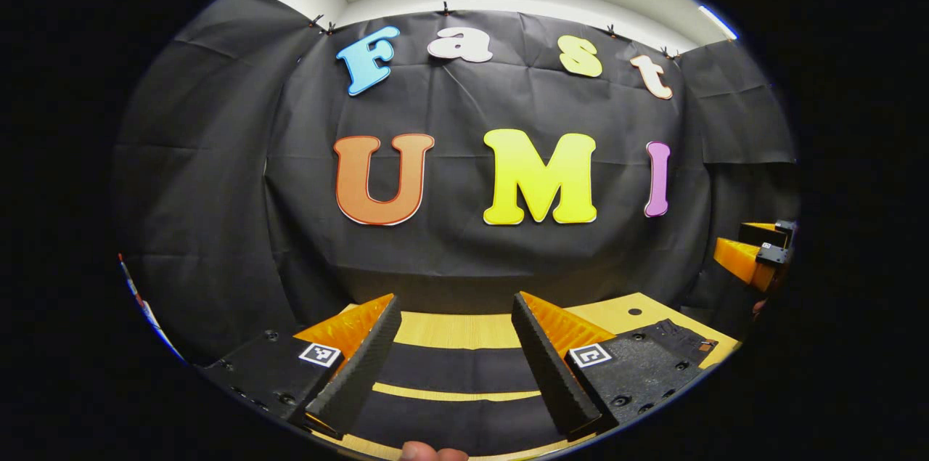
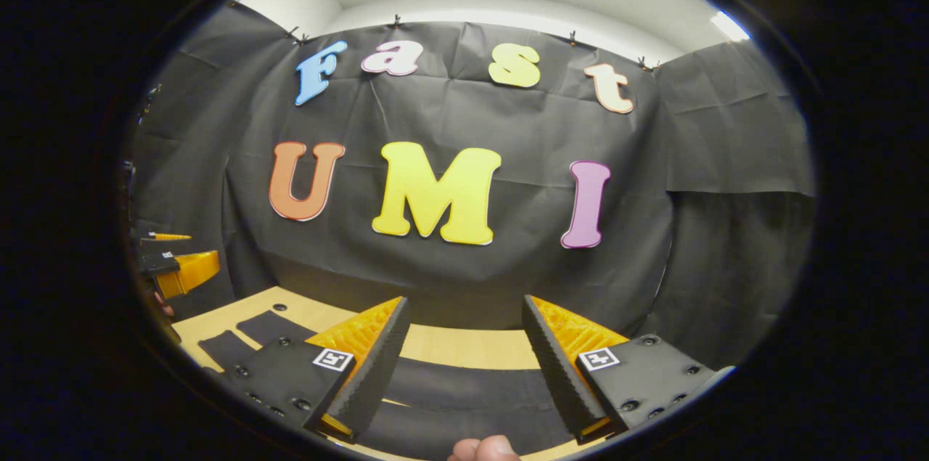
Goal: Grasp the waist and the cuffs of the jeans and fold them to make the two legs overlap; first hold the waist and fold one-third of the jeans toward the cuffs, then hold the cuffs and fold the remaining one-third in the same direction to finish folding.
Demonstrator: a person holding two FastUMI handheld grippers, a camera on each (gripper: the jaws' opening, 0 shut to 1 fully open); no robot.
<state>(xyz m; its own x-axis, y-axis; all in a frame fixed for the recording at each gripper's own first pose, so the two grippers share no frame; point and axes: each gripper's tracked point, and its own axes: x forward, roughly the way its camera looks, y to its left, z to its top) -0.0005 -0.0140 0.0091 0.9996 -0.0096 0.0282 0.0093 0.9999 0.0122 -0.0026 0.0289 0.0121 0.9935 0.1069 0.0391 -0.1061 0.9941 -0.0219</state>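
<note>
Jeans (image 1: 457, 374) are lying flat on the wooden table (image 1: 450, 330), dark legs running sideways across both views, just below & ahead of the fingers. Left gripper (image 1: 456, 363) spread wide, holding nothing; right gripper (image 2: 464, 366) same, jaws apart w/ nothing between. Both about equally close imo

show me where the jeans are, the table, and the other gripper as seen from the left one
jeans (image 1: 457, 370), left gripper view, dark leg between the fingers.
table (image 1: 457, 330), left gripper view, bare wooden strip.
right gripper (image 1: 755, 258), left gripper view, its body at the right edge.

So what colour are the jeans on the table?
The jeans look black or very dark, best seen in the left gripper view, lying on the light wooden table.
</note>
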